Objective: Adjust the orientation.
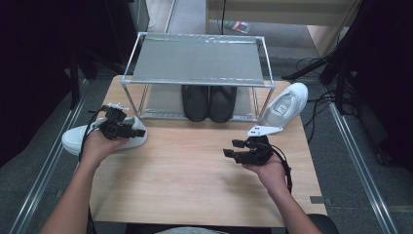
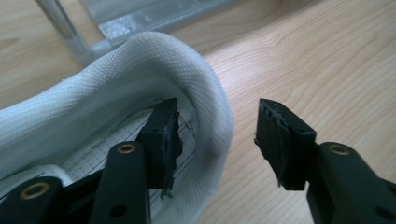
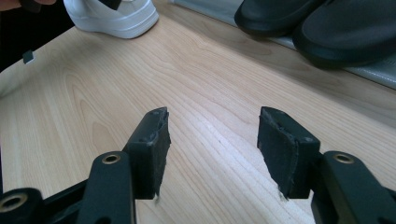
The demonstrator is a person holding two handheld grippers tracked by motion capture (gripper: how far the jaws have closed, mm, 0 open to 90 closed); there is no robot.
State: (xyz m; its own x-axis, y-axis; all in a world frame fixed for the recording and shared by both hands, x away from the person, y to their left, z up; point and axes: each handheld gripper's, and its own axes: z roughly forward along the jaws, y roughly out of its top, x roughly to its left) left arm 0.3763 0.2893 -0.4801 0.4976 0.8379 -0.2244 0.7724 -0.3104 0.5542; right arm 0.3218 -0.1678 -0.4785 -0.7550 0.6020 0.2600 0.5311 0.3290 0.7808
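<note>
Straddling the heel collar of the white sneaker (image 2: 140, 70) left of the rack (image 1: 197, 61), left claw (image 2: 217, 137) half-wide, seemingly not yet pinching, for lifting; right claw (image 3: 212, 149) wide, empty.

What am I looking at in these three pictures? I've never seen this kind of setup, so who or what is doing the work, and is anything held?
There is no robot here. A person sits at a wooden table and holds a hand tool with two black jaws in each hand. The high view looks down from above. The other two come from small cameras riding on the tools, looking along their jaws.

On the table stands a metal shoe rack with a pair of black shoes on its lower shelf. One white shoe leans by the rack's right side. Another white shoe lies at the left.

The left gripper has one jaw inside that left shoe's heel opening and one outside, straddling the heel rim; the pads do not yet pinch it. The right gripper hangs open above bare wood, holding nothing.
</note>
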